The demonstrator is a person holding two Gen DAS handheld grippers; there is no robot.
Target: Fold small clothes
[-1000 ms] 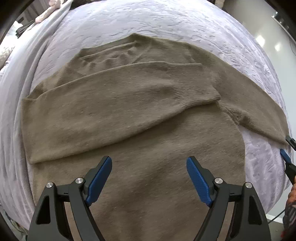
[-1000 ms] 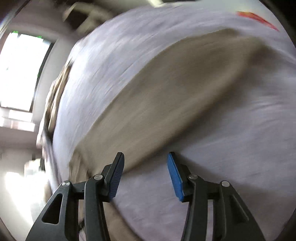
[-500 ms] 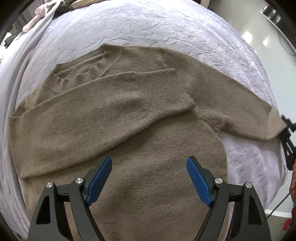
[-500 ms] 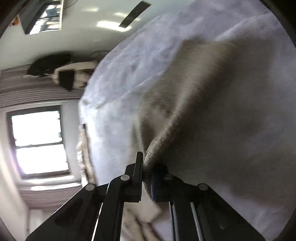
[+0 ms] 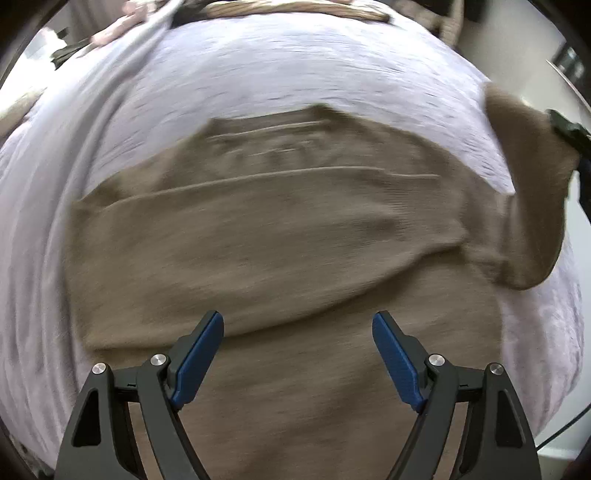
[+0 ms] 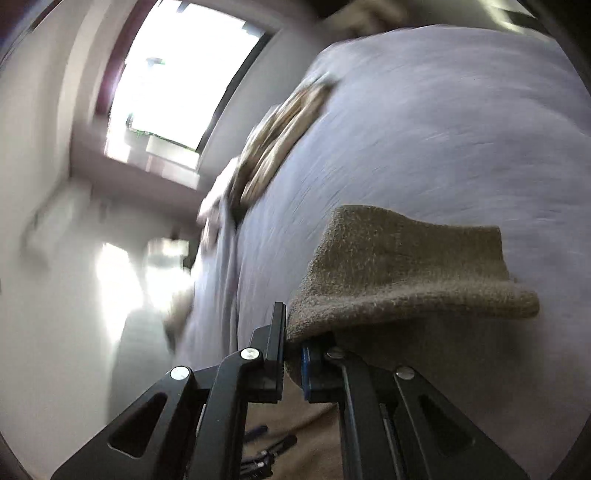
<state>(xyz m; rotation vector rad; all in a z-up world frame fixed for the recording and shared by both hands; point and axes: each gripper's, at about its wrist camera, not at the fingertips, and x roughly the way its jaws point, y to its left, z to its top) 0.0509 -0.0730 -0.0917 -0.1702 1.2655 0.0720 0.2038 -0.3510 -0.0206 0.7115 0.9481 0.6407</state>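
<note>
A brown knit sweater [image 5: 280, 243] lies flat on a pale lilac bedspread [image 5: 280, 70]. One sleeve is folded across its chest. My left gripper [image 5: 297, 354] is open and empty, hovering over the sweater's lower body. The other sleeve [image 5: 524, 192] is lifted off the bed at the right, held at its cuff by my right gripper [image 5: 570, 136]. In the right wrist view my right gripper [image 6: 293, 350] is shut on the sleeve cuff [image 6: 402, 273], which drapes to the right above the bedspread [image 6: 461, 122].
A pile of tan clothes [image 6: 280, 136] lies at the far edge of the bed, also seen in the left wrist view [image 5: 295, 9]. A bright window [image 6: 181, 74] and white walls lie beyond. The bed's right edge [image 5: 554, 387] drops to the floor.
My right gripper closed on the sleeve cuff and has lifted it up off the bed, inward. My left gripper stayed open, shifting slightly over the sweater.
</note>
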